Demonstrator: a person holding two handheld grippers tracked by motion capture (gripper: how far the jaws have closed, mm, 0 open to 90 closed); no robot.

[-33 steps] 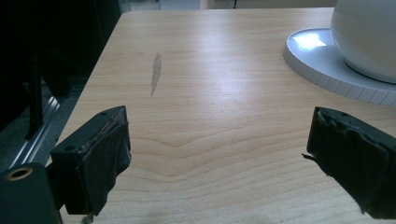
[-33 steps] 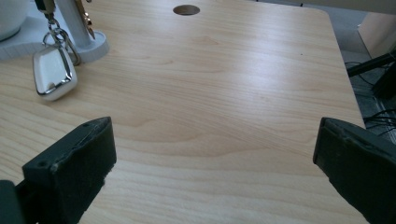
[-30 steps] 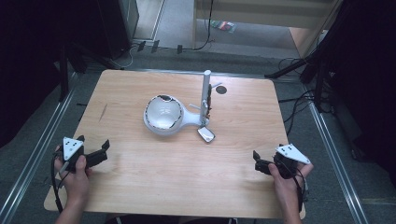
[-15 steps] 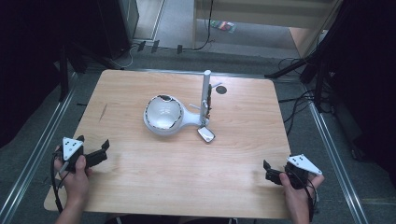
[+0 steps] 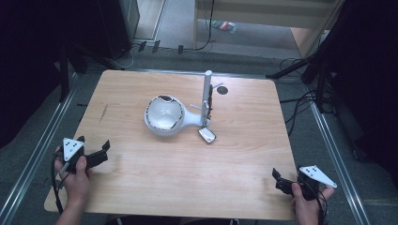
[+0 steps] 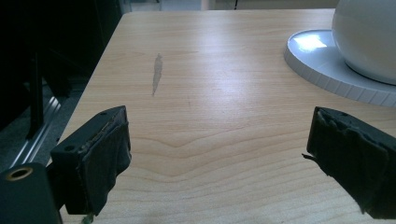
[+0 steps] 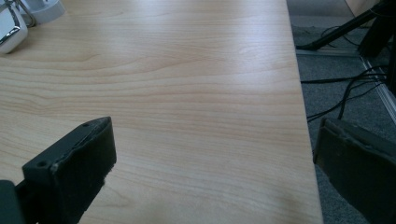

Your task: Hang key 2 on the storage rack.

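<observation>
While both grippers wait wide open and empty, the lamp (image 5: 178,115) stands mid-table.
Left gripper (image 5: 94,152) at eight o'clock, right gripper (image 5: 281,180) at five — hard, smooth, top-heavy plastic; grasp its upright post (image 5: 207,96).

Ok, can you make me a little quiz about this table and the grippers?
1. True or false: the left gripper holds the white lamp.
2. Which gripper sits at the table's edge?
3. The small white thing lies beside the lamp's: A) round head B) upright post.

Key: 1 false, it is open and holds nothing. 2 the right gripper. 3 B.
</observation>
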